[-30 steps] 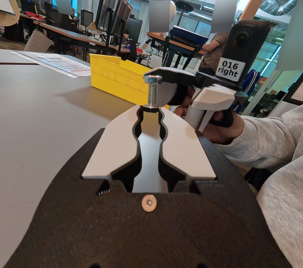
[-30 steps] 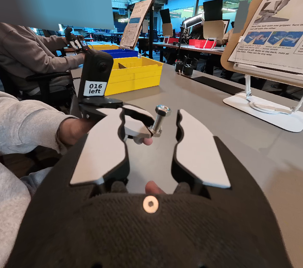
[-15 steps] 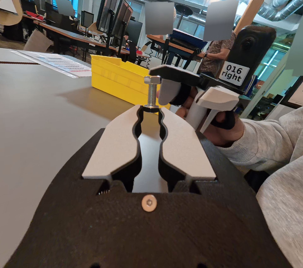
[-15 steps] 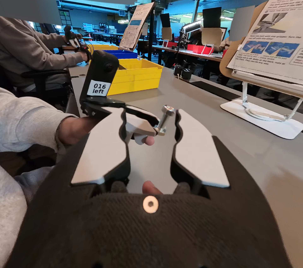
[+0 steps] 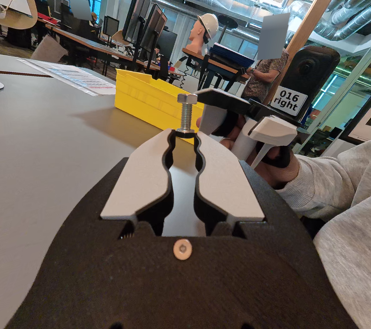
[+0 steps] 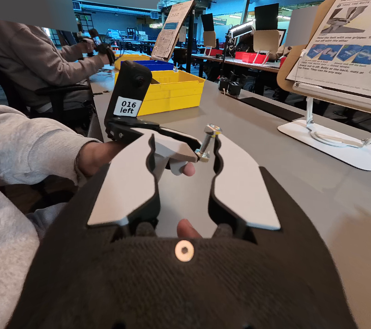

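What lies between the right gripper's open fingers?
In the right wrist view, the bolt, clamped at its nut by the left gripper, stands between the right gripper's fingers, near one.

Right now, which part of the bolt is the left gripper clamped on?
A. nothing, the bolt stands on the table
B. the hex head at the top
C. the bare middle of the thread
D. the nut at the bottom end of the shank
D: in the left wrist view the left gripper has its tips closed on the nut, and the bolt stands head-up above them; the right gripper is open.
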Available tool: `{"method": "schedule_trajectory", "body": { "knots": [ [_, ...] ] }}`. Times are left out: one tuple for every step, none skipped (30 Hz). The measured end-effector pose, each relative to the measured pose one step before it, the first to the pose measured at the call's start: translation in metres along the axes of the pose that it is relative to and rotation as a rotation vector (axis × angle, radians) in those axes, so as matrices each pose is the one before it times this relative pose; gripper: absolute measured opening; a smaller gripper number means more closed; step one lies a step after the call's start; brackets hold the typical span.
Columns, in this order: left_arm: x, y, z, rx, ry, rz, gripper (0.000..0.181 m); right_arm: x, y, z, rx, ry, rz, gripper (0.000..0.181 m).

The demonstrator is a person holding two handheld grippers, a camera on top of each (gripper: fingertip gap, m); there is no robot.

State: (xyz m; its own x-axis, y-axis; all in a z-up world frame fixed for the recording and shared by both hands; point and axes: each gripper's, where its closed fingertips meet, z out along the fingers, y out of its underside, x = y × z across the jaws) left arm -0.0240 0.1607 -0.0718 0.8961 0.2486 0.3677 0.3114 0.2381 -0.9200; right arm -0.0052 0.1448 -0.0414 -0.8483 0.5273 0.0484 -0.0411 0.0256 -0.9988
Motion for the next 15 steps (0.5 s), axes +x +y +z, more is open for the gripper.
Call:
{"method": "schedule_trajectory", "body": {
  "knots": [
    [0.00120,0.00075,0.00042,-0.0039,0.0039,0.0066,0.019,0.00114,-0.00065,-0.00018,0.0033,0.0092,-0.0054,0.059],
    [0.00155,0.00083,0.00064,-0.0045,0.0052,0.0069,0.018,0.00112,-0.00096,-0.00017,0.0049,0.0087,-0.0033,0.061],
    [0.00158,0.00099,0.00070,-0.0050,0.0056,0.0068,0.018,0.00059,-0.00051,0.00008,0.0031,0.0044,-0.0005,0.064],
    [0.00140,0.00095,0.00061,-0.0049,0.0042,0.0065,0.019,0.00013,0.00012,0.00041,-0.0001,0.0010,0.0012,0.066],
    [0.00087,0.00060,0.00051,-0.0033,0.0015,0.0055,0.019,-0.00009,0.00096,0.00061,-0.0042,0.0000,0.0025,0.068],
    [0.00024,0.00013,0.00011,-0.0011,-0.0005,0.0028,0.019,-0.00064,0.00135,0.00083,-0.0065,-0.0028,0.0033,0.070],
    [-0.00035,-0.00003,-0.00005,0.0008,-0.0025,-0.0003,0.019,-0.00120,0.00101,0.00057,-0.0041,-0.0053,0.0022,0.070],
    [-0.00084,-0.00058,-0.00044,0.0030,-0.0035,-0.0029,0.019,-0.00134,0.00025,0.00046,-0.0006,-0.0046,0.0008,0.070],
    [-0.00123,-0.00108,-0.00063,0.0063,-0.0053,-0.0056,0.019,-0.00115,-0.00031,0.00019,0.0021,-0.0025,-0.0004,0.069],
    [-0.00163,-0.00148,-0.00077,0.0089,-0.0070,-0.0074,0.018,-0.00071,-0.00085,0.00002,0.0032,-0.0005,-0.0004,0.069],
    [-0.00164,-0.00163,-0.00078,0.0094,-0.0061,-0.0074,0.018,-0.00071,-0.00106,-0.00030,0.0041,-0.0015,-0.0004,0.069],
    [-0.00122,-0.00080,-0.00049,0.0034,-0.0040,-0.0031,0.018,-0.00125,-0.00138,-0.00044,0.0058,-0.0070,-0.0006,0.068],
    [-0.00057,0.00003,-0.00027,-0.0013,-0.0027,0.0029,0.019,-0.00231,-0.00096,-0.00034,0.0034,-0.0153,0.0000,0.063],
    [-0.00002,0.00036,-0.00002,-0.0027,-0.0011,0.0054,0.019,-0.00200,-0.00017,-0.00013,-0.0019,-0.0122,0.0010,0.057],
    [0.00079,0.00042,0.00027,-0.0022,0.0012,0.0052,0.018,0.00009,0.00022,-0.00008,-0.0033,0.0019,-0.0021,0.056]
  ]
}}
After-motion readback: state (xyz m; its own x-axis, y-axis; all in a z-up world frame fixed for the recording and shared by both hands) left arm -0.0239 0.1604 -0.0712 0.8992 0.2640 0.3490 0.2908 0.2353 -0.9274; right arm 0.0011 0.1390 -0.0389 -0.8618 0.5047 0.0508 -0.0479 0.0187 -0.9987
